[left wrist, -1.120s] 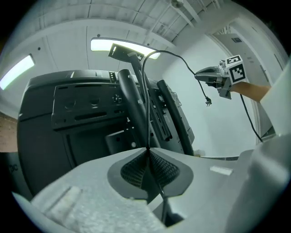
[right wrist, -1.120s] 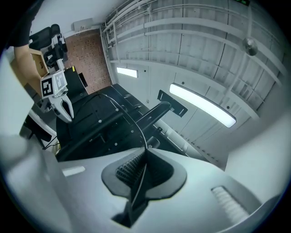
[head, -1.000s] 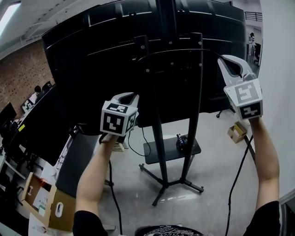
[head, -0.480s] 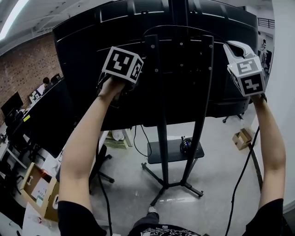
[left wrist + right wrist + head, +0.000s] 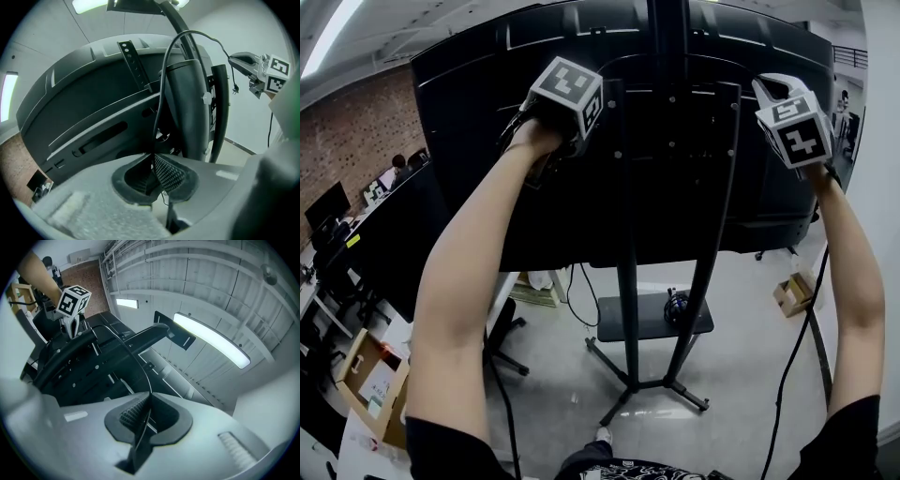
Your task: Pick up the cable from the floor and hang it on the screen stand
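A thin black cable rises from my left gripper, arches past the stand's thick central post and runs to my right gripper; a small plug dangles near it. In the head view both arms are raised at the back of the big black screen. The left gripper is beside the stand's left upright; the right gripper is past the right upright. In the right gripper view the right gripper is shut on the cable. The left gripper is shut on it too.
The stand has a low shelf with a dark object and splayed feet on the grey floor. More cable hangs beside my right arm. A cardboard box lies at the right, more boxes at the left.
Both grippers have gone up with the cable. The left one rose most, from mid-height of the screen to near its top edge. The right one rose slightly.
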A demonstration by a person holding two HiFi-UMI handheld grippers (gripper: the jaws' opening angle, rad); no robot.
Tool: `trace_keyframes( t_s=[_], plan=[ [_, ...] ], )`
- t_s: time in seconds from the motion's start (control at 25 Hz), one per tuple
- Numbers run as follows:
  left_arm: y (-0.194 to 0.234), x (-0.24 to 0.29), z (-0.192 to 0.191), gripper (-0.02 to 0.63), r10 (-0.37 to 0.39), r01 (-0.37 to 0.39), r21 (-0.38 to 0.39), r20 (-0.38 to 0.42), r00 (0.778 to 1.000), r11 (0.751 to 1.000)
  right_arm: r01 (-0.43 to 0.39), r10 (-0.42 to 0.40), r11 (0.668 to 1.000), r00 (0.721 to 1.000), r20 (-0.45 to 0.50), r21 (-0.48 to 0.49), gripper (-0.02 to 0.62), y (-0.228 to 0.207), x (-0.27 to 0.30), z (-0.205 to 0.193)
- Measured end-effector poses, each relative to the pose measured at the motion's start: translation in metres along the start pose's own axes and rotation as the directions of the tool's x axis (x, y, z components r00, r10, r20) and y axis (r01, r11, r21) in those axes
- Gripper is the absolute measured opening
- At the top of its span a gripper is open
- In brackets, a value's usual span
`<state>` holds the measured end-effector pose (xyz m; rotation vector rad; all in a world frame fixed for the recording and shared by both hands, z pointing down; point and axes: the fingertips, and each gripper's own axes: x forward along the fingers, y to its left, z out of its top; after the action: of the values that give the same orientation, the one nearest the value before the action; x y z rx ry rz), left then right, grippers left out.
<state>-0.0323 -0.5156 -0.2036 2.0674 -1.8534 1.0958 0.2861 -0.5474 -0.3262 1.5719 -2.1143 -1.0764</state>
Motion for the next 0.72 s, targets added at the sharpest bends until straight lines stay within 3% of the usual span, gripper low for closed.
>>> trace_keyframes(
  t_s=[0.24,0.4,0.6,0.72],
  plan=[
    [0.004,0.004,0.000,0.025,-0.014,0.007,-0.053,-0.128,0.992,0.999,-0.009,0.011,0.999,0.998,-0.064,0.034,0.021,-0.013,0.030,-0.003],
    [0.003,0.006,-0.005,0.025,-0.026,0.011,-0.077,-0.187,0.982,0.997,-0.103,0.116,0.990,0.981,-0.153,0.094,0.021,-0.005,0.040,-0.023],
    [0.003,0.008,-0.010,0.026,-0.022,0.010,-0.051,-0.232,0.972,0.999,-0.200,0.254,0.946,0.946,-0.200,0.254,0.021,0.017,0.047,-0.039],
    [-0.006,0.007,-0.017,0.026,-0.068,0.058,-0.048,-0.236,0.969,0.997,-0.222,0.295,0.915,0.938,-0.183,0.337,0.021,0.027,0.047,-0.048]
  ],
)
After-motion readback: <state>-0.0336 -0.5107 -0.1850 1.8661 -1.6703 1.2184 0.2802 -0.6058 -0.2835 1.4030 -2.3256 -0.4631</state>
